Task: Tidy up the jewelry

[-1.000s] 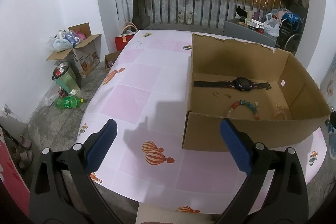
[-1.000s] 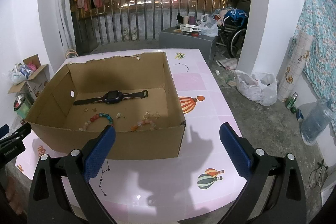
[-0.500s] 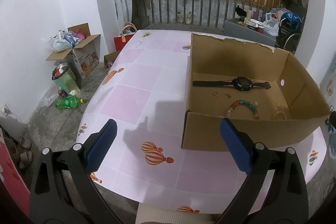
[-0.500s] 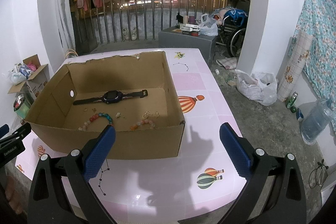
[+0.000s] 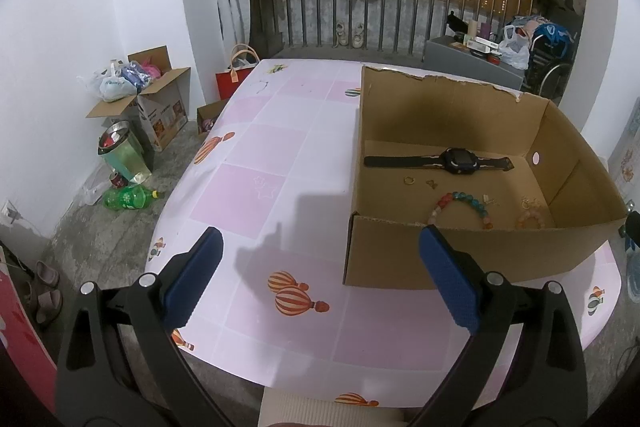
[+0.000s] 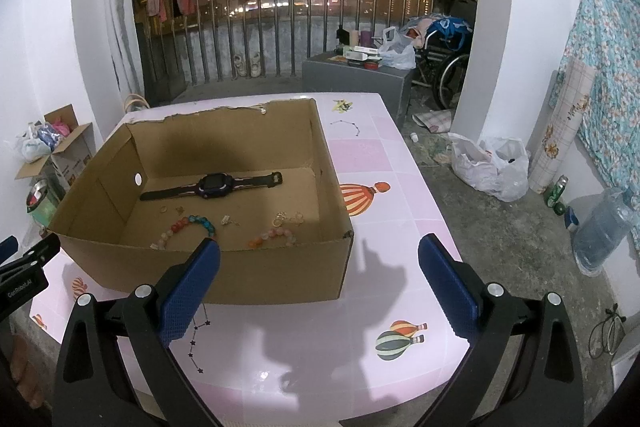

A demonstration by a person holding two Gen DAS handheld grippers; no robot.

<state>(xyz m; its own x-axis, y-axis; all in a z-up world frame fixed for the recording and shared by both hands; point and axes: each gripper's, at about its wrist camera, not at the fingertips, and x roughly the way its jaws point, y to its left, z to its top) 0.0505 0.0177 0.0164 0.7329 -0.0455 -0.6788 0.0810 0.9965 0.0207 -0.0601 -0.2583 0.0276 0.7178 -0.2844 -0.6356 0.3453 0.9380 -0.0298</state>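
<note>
Short of the cardboard box, we hold the left gripper and right gripper spread wide, empty. Inside the box lie light, slippery bead bracelets; beyond them, the flexible watch, best gripped at its strap.

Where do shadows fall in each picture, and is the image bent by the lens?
Left wrist view: a gripper-shaped shadow lies on the table, and the cardboard box has a dark far wall. Right wrist view: similar shadows darken the pink tabletop beside the box. Both views curve straight walls strongly toward the edges.
</note>
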